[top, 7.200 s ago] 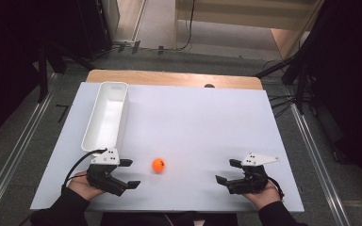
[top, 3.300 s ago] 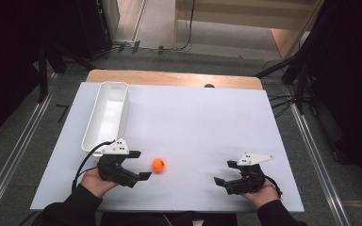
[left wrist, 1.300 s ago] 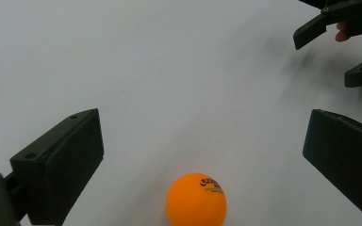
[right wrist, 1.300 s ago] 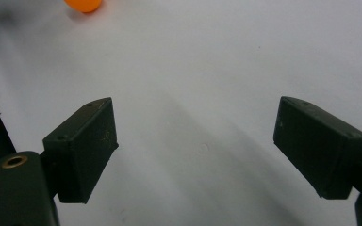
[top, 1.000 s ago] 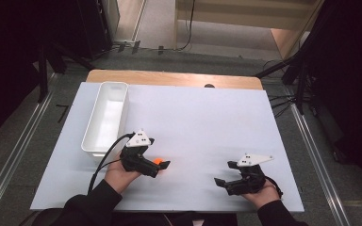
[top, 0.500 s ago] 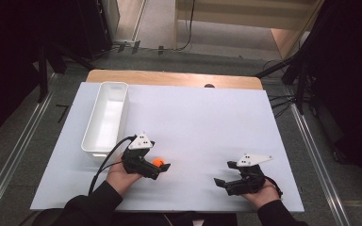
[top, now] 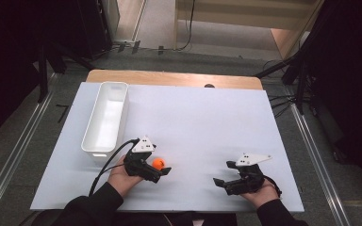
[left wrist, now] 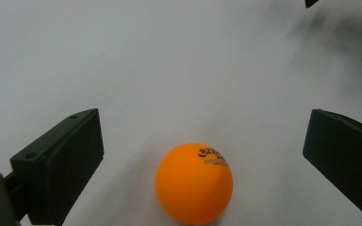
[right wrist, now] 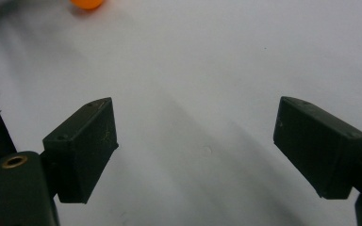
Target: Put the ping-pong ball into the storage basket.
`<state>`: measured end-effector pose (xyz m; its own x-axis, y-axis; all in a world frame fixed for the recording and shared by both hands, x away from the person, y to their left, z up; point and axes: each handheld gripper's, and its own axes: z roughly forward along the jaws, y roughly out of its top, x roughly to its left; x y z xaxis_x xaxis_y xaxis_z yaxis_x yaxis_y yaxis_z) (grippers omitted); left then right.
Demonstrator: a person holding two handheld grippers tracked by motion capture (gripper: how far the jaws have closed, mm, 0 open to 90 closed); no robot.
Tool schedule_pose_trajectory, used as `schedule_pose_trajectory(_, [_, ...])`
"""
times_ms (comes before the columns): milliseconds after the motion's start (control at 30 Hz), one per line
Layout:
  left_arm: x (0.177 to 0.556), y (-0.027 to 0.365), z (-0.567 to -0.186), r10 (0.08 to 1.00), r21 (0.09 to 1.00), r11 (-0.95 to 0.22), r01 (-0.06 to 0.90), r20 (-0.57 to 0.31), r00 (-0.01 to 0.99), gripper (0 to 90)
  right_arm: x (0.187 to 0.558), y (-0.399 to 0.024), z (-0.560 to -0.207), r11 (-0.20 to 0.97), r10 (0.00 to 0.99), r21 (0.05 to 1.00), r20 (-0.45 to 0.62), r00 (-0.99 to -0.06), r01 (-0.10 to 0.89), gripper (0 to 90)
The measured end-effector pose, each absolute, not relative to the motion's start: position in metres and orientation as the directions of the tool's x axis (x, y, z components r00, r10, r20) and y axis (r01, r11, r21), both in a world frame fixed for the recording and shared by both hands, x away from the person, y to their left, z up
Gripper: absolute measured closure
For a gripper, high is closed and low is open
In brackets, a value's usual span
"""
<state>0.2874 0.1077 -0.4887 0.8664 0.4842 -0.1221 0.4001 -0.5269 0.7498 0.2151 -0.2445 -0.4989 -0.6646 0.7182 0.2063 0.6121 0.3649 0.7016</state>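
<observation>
Overall light: even and bright on the white table, dim to black at the left and right edges of the high view.
Source: seems to come from above; shadows are short and soft.
Shadows: a faint grey one beside the orange ball in the left gripper view; broad, soft bands under the right gripper in the right gripper view.
Glare: mild sheen inside the white tray (no blown-out spots).
Sharpness: high view is soft and a bit grainy; the ball's print is legible only as a smudge.
Focus: left gripper jaws are slightly blurred at the picture edges.
Colour: cool, greyish cast in both gripper views.
</observation>
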Motion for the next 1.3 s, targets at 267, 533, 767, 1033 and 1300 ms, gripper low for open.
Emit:
schedule_pose_trajectory(267, [0.285, 0.105, -0.500, 0.490, 0.716, -0.567, 0.407, -0.104, 0.865, 0.0, 0.215, -0.243, -0.499, 0.367, 0.719, 0.697, 0.207, -0.663, 0.616, 12.6])
schedule_pose_trajectory(533, [0.285, 0.104, -0.510, 0.497, 0.667, -0.622, 0.411, -0.069, 0.865, 0.0, 0.216, -0.243, -0.499, 0.371, 0.716, 0.699, 0.204, -0.667, 0.611, 12.6])
schedule_pose_trajectory(767, [0.279, 0.100, -0.515, 0.474, 0.664, -0.664, 0.343, 0.020, 0.880, 0.0, 0.216, -0.243, -0.499, 0.379, 0.711, 0.696, 0.203, -0.673, 0.610, 12.6])
schedule_pose_trajectory(1033, [0.279, 0.101, -0.515, 0.480, 0.666, -0.662, 0.345, 0.022, 0.877, 0.0, 0.216, -0.243, -0.499, 0.377, 0.718, 0.695, 0.199, -0.667, 0.612, 12.6])
schedule_pose_trajectory(1300, [0.276, 0.101, -0.513, 0.490, 0.673, -0.651, 0.351, 0.020, 0.871, 11.1, 0.215, -0.243, -0.499, 0.379, 0.720, 0.695, 0.194, -0.667, 0.612, 12.6])
